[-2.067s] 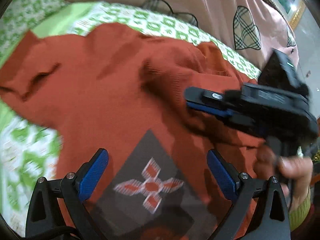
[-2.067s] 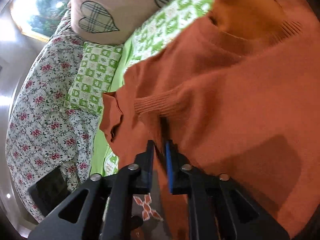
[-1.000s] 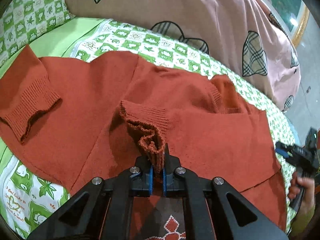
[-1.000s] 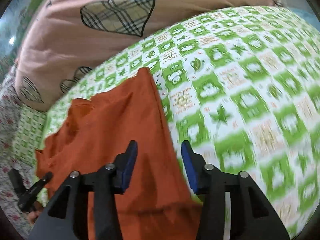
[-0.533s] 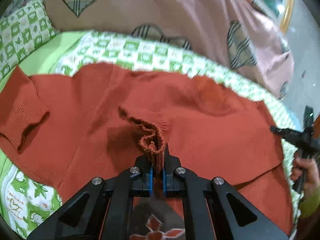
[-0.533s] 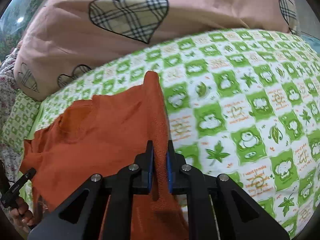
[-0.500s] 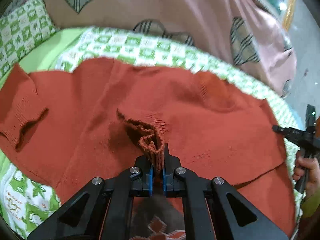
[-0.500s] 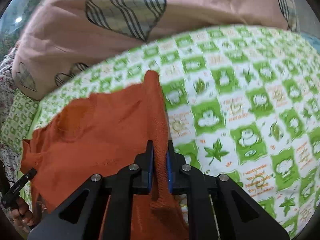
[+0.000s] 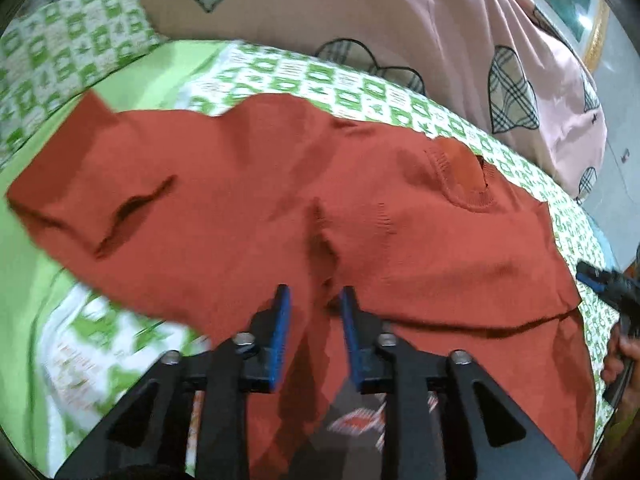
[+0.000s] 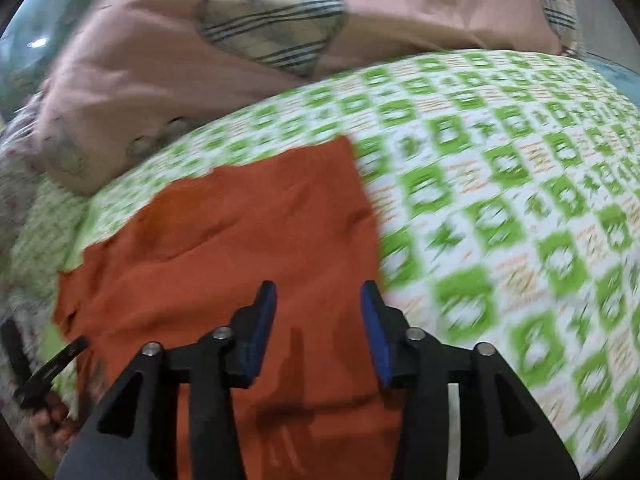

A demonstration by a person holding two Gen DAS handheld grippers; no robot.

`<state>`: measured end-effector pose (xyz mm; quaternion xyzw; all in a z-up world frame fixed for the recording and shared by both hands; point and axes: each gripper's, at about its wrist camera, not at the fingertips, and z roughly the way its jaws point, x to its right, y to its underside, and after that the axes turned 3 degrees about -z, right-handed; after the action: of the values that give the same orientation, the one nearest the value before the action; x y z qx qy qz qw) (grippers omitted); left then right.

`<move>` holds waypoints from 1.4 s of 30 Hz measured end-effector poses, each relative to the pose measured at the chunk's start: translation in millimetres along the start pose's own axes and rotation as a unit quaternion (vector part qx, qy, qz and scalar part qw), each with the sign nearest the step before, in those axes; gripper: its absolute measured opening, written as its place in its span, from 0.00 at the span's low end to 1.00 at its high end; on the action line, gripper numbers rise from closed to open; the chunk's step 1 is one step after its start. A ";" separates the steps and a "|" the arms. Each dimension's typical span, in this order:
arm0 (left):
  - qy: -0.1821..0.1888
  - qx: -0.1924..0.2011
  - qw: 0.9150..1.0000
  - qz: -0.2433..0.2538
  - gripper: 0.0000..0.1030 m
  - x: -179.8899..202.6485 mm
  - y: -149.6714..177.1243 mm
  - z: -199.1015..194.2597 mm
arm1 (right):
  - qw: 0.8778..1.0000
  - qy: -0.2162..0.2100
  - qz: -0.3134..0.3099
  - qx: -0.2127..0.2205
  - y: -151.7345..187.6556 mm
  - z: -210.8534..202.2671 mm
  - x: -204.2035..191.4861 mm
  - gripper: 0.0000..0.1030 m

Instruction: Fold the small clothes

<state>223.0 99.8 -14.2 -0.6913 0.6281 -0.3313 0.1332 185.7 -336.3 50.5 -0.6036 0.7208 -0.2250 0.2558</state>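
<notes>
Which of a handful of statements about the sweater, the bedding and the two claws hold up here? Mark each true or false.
1. The sweater is blue. False: it is rust orange.
2. The sweater lies on a green and white checked sheet. True.
3. The left claw is clamped on a cuff. False: its jaws are opening and the pads do not press on the fabric below.
4. A pink quilt with plaid hearts lies beyond the sweater. True.
5. The right claw is over the sweater's edge, beside bare sheet. True.
</notes>
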 end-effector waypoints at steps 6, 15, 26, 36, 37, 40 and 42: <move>-0.037 0.033 0.999 -0.022 0.65 -39.2 -5.5 -37.0 | 0.995 -0.088 -0.011 -0.038 47.6 -6.1 -44.2 0.45; -0.170 0.024 0.985 0.031 0.78 -68.6 -56.4 2.8 | 0.986 -0.147 -0.025 -0.074 83.1 -3.4 -93.4 0.45; -0.151 0.022 0.988 -0.004 0.07 -97.0 -67.2 13.4 | 0.985 -0.152 -0.010 -0.086 93.7 0.0 -99.5 0.45; 0.049 0.059 0.997 0.004 0.06 18.4 -49.5 -42.1 | 0.986 -0.152 -0.004 -0.065 97.2 -13.2 -91.8 0.45; 0.069 0.058 0.996 0.015 0.06 39.6 -47.0 -42.7 | 0.987 -0.148 0.000 -0.061 96.6 -16.5 -88.0 0.45; 0.126 0.041 0.990 0.036 0.06 92.5 -41.1 -34.9 | 0.989 -0.138 0.015 -0.043 93.7 -26.7 -71.7 0.45; 0.145 0.029 0.988 0.049 0.06 126.4 -33.9 -26.7 | 0.991 -0.130 0.027 -0.033 92.4 -32.2 -60.1 0.45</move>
<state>231.7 -9.0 62.8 -0.5999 0.6643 -0.4393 0.0767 103.8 -260.8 22.6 -0.6162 0.7044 -0.1139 0.3334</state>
